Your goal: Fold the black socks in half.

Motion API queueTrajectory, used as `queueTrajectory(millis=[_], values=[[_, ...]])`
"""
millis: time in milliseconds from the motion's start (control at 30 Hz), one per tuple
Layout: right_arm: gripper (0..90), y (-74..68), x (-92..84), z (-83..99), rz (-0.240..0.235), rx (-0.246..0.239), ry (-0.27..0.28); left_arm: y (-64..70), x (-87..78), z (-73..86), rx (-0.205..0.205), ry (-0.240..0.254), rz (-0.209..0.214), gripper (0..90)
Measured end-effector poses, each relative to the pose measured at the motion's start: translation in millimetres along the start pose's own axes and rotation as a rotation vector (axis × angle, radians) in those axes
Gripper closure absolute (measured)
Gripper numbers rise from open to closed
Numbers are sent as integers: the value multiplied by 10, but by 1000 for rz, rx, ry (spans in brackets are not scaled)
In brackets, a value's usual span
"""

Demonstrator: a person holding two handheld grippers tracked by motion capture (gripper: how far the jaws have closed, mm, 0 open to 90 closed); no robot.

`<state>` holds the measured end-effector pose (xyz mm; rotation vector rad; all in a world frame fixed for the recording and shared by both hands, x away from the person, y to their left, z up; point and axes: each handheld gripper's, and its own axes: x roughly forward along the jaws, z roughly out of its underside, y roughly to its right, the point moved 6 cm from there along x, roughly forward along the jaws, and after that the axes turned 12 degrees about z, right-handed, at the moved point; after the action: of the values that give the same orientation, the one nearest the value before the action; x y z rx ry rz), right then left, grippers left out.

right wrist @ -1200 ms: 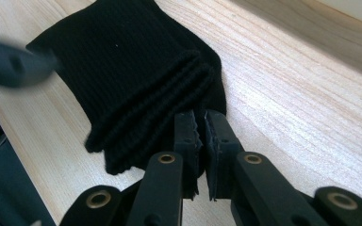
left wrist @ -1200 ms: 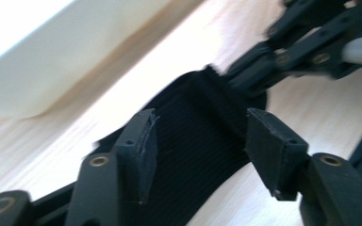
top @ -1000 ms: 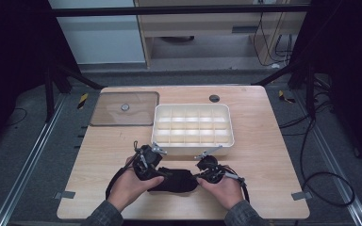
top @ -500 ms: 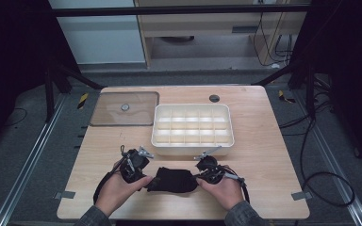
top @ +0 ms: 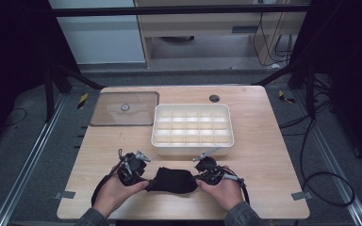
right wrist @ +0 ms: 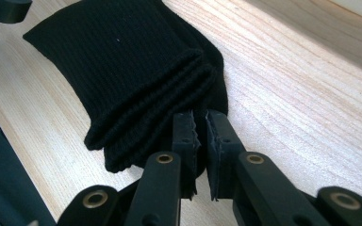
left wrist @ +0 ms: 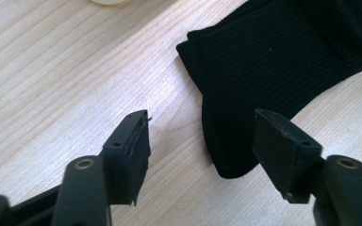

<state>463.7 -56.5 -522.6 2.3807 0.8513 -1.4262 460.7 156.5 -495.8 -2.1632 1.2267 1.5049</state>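
A folded bundle of black socks lies flat near the front edge of the wooden table. My right gripper holds its right end. In the right gripper view the jaws are shut on the ribbed cuff layers of the socks. My left gripper sits at the bundle's left end. Its jaws have just been closing. They stand apart with the corner of the socks between them, and the pads are not pressing on it.
A white tray with several compartments stands just behind the socks. Its clear lid lies flat at the back left. A small dark round spot marks the table's far edge. Bare wood lies to the right of my hands.
My left gripper has moved left and a little down, from over the socks to their left end. The right gripper and the socks have stayed put.
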Motion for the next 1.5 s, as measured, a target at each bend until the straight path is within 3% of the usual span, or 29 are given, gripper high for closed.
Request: queueTrajectory(millis=[367, 667, 867, 1033, 1233, 1500], values=[[831, -12, 5, 2, -1, 2, -4, 20, 141, 24, -2, -15, 48, 549], [828, -17, 8, 7, -3, -3, -7, 42, 268, 38, 10, -56, 54, 594], [828, -18, 14, 9, 0, -3, -7, 64, 277, 27, 26, -66, 68, 671], [825, -20, 16, 15, 0, 0, -6, 74, 291, 48, 13, -62, 119, 741], [826, -22, 14, 15, -2, -3, -5, 86, 291, 59, 21, -64, 122, 824], [837, -11, 12, 23, -7, -1, -4, 91, 275, 53, 29, -56, 115, 856]])
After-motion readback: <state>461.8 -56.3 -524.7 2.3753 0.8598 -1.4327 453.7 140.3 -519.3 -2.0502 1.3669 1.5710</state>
